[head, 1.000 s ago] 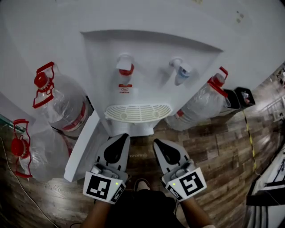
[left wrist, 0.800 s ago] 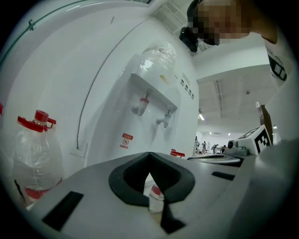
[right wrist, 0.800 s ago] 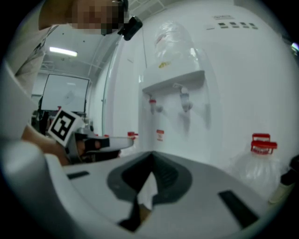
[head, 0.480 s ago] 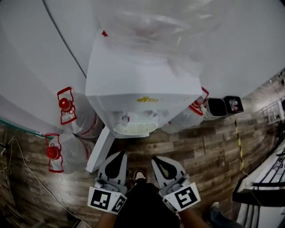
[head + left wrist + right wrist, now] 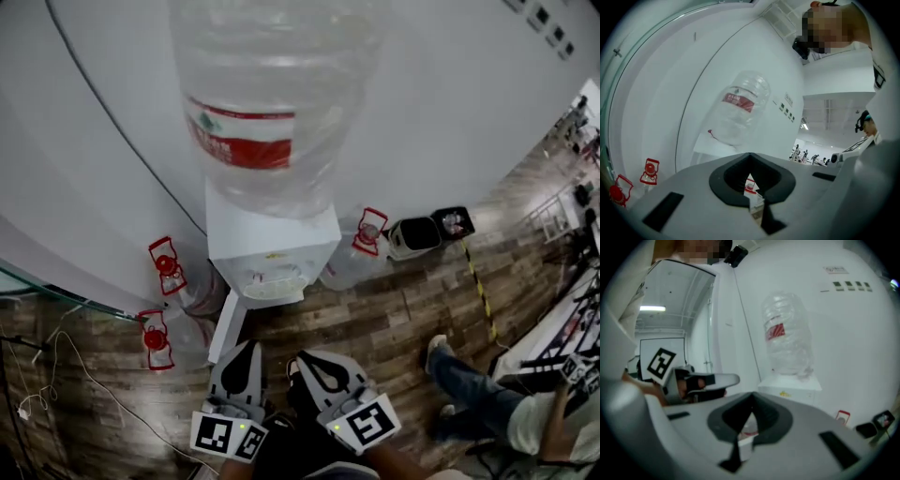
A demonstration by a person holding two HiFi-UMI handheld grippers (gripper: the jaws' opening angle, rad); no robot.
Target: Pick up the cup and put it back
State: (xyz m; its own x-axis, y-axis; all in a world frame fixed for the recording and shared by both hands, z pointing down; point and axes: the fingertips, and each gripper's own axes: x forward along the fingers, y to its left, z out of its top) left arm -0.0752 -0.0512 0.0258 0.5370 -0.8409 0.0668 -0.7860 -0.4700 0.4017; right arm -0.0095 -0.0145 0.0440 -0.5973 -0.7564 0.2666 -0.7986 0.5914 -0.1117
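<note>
No cup shows in any view. A white water dispenser (image 5: 272,248) stands against the wall with a large clear bottle (image 5: 267,103) on top; the same bottle (image 5: 740,110) appears in the left gripper view, and again as the bottle (image 5: 785,336) in the right gripper view. My left gripper (image 5: 246,361) and right gripper (image 5: 314,367) hang side by side at the bottom of the head view, well short of the dispenser. Both are shut with nothing in them. The left gripper (image 5: 750,178) and the right gripper (image 5: 749,420) point toward the dispenser (image 5: 790,387).
Spare water bottles with red handles (image 5: 167,267) (image 5: 155,337) lie left of the dispenser, and another bottle (image 5: 361,248) on its right. A black bin (image 5: 412,236) stands further right. A seated person (image 5: 497,412) is at the right edge. A cable (image 5: 56,375) trails over the wooden floor.
The head view has drawn back and up from the dispenser, so the whole bottle now shows and a seated person has come into view. Both grippers stay shut and low.
</note>
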